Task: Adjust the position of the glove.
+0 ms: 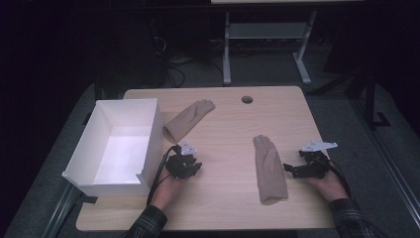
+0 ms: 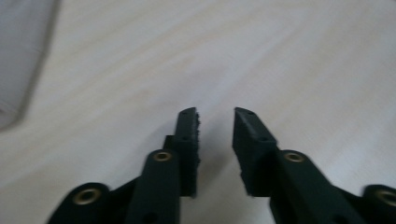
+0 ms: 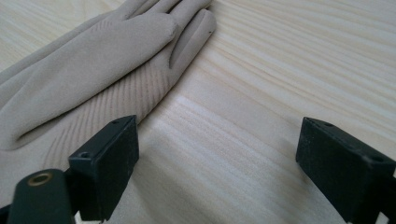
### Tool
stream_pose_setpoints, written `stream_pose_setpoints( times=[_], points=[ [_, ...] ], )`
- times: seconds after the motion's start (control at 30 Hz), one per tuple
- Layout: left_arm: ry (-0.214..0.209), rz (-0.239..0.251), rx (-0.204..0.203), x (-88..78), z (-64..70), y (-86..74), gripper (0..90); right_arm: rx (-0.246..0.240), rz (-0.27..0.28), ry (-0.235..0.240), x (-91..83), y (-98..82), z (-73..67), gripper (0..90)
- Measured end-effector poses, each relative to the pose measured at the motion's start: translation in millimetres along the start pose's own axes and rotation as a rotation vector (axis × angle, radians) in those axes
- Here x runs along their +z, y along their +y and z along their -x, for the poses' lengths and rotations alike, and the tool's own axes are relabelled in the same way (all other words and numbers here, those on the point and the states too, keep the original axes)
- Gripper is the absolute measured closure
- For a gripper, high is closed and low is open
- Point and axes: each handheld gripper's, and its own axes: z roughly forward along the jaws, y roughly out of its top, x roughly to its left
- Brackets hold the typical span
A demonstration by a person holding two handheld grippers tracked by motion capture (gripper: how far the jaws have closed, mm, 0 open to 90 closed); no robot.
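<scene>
Though my left claw's (image 2: 215, 122) view is blurred, its jaws stand narrowly parted on nothing; my right claw (image 3: 219, 140) is spread, glove (image 3: 93, 70) at ten o'clock.

Left gripper view. The left gripper (image 2: 215, 116), with two black jaws rising from the lower edge, hangs over the pale wood-grain table top (image 2: 299, 60). A narrow gap separates the jaws; nothing lies between them. A blurred white box wall (image 2: 21, 56) occupies the upper left corner.
</scene>
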Motion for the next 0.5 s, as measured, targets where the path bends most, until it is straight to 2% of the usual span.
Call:
stream_pose_setpoints(
  times=[0.1, 0.17, 0.27, 0.33, 0.5],
  points=[
    [0.027, 0.002, -0.031, 1.5, -7.2, 9.3, 83.1, -0.001, -0.001, 0.0, -0.1, 0.1, 0.1, 12.5],
    [0.059, -0.001, -0.047, 5.6, -11.3, 16.2, 88.6, 0.0, -0.002, 0.0, -0.1, 0.0, 0.1, 12.5],
    [0.081, -0.006, -0.07, 9.9, -20.2, 24.3, 89.7, -0.001, -0.004, 0.0, -0.3, 0.1, 0.1, 12.6],
    [0.091, 0.01, -0.089, 12.9, -28.2, 30.4, 89.7, -0.001, -0.003, 0.0, -0.2, 0.1, 0.1, 12.5],
    [0.115, 0.025, -0.102, 21.2, -43.3, 41.1, 89.7, 0.001, -0.004, 0.001, -0.3, 0.1, 0.0, 12.5]
  ],
)
